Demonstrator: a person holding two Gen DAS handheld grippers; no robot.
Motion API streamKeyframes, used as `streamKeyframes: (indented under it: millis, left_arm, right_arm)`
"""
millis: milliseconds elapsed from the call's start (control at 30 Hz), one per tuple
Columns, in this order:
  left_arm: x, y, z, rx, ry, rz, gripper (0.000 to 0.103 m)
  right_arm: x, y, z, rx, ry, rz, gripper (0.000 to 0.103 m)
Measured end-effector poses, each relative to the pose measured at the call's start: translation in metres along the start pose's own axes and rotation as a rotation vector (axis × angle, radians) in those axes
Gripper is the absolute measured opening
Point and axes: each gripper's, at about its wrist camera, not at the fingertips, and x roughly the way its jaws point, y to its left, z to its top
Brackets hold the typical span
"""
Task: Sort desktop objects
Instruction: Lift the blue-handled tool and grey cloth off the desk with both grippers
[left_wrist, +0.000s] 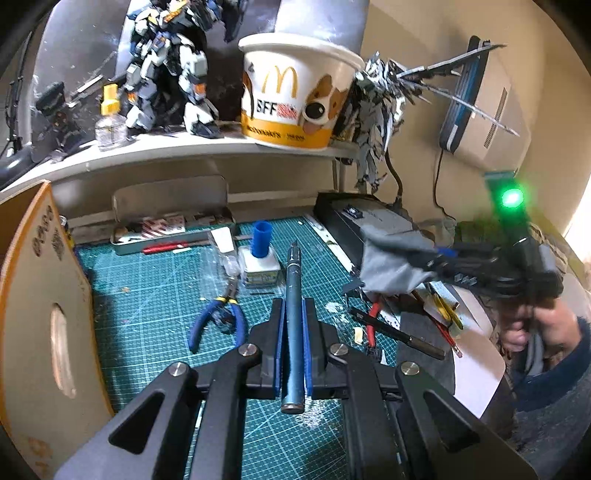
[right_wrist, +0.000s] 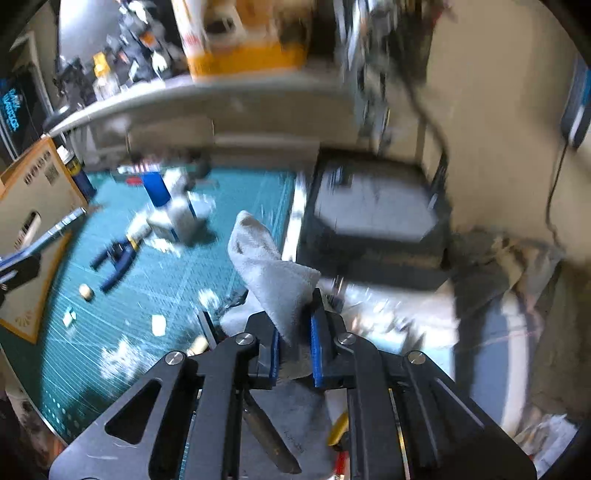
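In the left wrist view my left gripper (left_wrist: 293, 304) is shut on a blue-grey craft knife (left_wrist: 293, 280). The knife lies along the fingers with its blade end pointing away over the green cutting mat (left_wrist: 147, 295). In the right wrist view my right gripper (right_wrist: 293, 314) is shut on a grey cloth (right_wrist: 266, 258), which stands up in a fold above the pads. The left wrist view also shows the right gripper (left_wrist: 439, 264) at the right, held by a hand (left_wrist: 535, 325), with the grey cloth (left_wrist: 388, 266) hanging from it above the mat's right edge.
Blue-handled pliers (left_wrist: 218, 321), a blue-capped glue bottle (left_wrist: 258, 258) and an open tin (left_wrist: 173, 225) lie on the mat. Red and black tools (left_wrist: 391, 332) lie at its right edge beside a black device (left_wrist: 369, 218). A cardboard box (left_wrist: 40, 295) stands left. The shelf holds a paper cup (left_wrist: 295, 92) and model robots (left_wrist: 166, 66).
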Motion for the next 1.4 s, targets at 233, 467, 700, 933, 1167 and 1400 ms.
streamKeyframes:
  millis: [233, 467, 700, 933, 1167, 1400]
  left_arm:
    - [-0.03, 0.011, 0.007, -0.01, -0.05, 0.054, 0.008]
    - [-0.073, 0.021, 0.015, -0.011, -0.123, 0.106, 0.008]
    - [-0.097, 0.033, 0.005, -0.036, -0.143, 0.113, 0.008]
    - [-0.087, 0.032, -0.006, -0.038, -0.12, 0.104, 0.008]
    - [-0.068, 0.029, -0.008, -0.038, -0.088, 0.106, 0.008]
    - [-0.067, 0.03, -0.003, -0.036, -0.091, 0.122, 0.008]
  right_arm:
    - [-0.063, 0.035, 0.035, -0.074, -0.132, 0.026, 0.001]
    - [-0.117, 0.087, 0.055, -0.137, -0.237, 0.099, 0.001]
    - [-0.094, 0.111, 0.052, -0.196, -0.183, 0.123, 0.023]
    - [0.031, 0.08, 0.011, -0.177, 0.045, -0.085, 0.06]
    - [0.071, 0.068, 0.003, -0.069, 0.088, -0.042, 0.014]
    - [0.043, 0.055, 0.006, 0.037, -0.001, 0.043, 0.003]
